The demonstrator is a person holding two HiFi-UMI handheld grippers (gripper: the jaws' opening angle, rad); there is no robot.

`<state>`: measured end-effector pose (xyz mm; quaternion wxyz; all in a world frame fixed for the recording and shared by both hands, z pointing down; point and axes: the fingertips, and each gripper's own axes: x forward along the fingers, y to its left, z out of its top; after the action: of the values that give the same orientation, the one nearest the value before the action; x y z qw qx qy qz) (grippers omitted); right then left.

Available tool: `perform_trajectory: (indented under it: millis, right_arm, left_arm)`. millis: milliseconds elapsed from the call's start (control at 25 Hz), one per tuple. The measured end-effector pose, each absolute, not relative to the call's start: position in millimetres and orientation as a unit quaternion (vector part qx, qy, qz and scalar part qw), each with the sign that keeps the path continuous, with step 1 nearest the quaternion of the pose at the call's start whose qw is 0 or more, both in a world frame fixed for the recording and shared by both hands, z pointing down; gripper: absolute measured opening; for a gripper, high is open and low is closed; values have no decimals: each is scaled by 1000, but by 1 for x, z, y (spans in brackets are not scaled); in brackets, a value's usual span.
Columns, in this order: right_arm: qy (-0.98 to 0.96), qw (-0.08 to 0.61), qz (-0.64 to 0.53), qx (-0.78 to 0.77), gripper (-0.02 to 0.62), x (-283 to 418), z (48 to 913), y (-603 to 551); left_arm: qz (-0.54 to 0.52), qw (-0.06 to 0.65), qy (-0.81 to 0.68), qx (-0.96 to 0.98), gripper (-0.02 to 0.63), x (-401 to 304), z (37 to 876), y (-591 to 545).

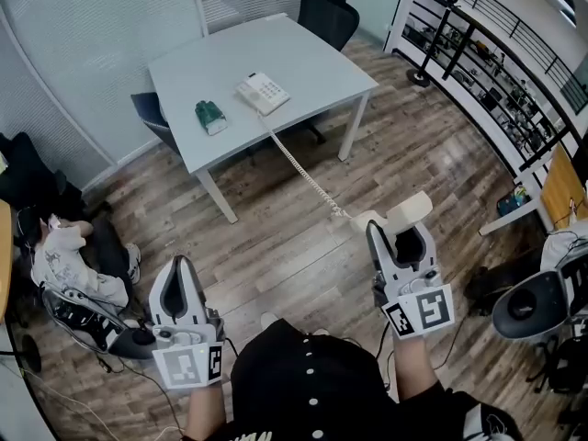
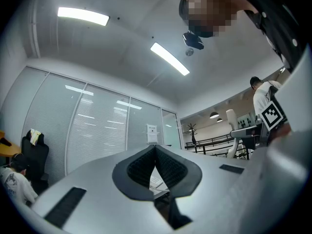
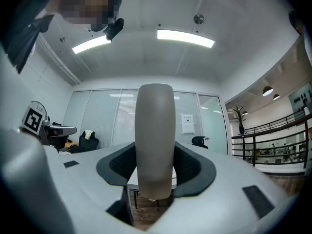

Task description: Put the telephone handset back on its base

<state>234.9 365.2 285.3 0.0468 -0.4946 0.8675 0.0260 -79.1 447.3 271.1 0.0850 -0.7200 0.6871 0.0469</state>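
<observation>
The white telephone base (image 1: 262, 93) sits on the white table (image 1: 303, 62), far ahead of me. Its coiled cord (image 1: 303, 171) runs down off the table edge to the beige handset (image 1: 397, 217). My right gripper (image 1: 397, 234) is shut on the handset, which stands upright between the pads (image 3: 192, 167) in the right gripper view, where the handset (image 3: 155, 140) fills the middle. My left gripper (image 1: 180, 274) hangs low at the left, shut and empty, its fingertips touching (image 2: 156, 152). Both grippers are over the wooden floor, well short of the table.
A green object (image 1: 210, 116) lies on the table left of the base. A black office chair (image 1: 326, 3) stands behind the table, a blue chair (image 1: 150, 113) at its left. A person (image 1: 64, 255) sits on the floor at left. Shelving (image 1: 487, 72) and a stool (image 1: 528, 306) stand right.
</observation>
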Motion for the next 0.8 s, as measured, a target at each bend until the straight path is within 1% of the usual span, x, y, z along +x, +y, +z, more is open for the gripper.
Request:
perform_trajectory:
  millis: [200, 800]
  right_arm:
    - [866, 37, 30, -497, 233, 224, 283, 362]
    - [856, 38, 30, -515, 232, 177, 289, 354]
  left_arm:
    - [50, 83, 683, -724, 15, -89, 271, 442]
    - [52, 78, 670, -736, 15, -141, 280, 428]
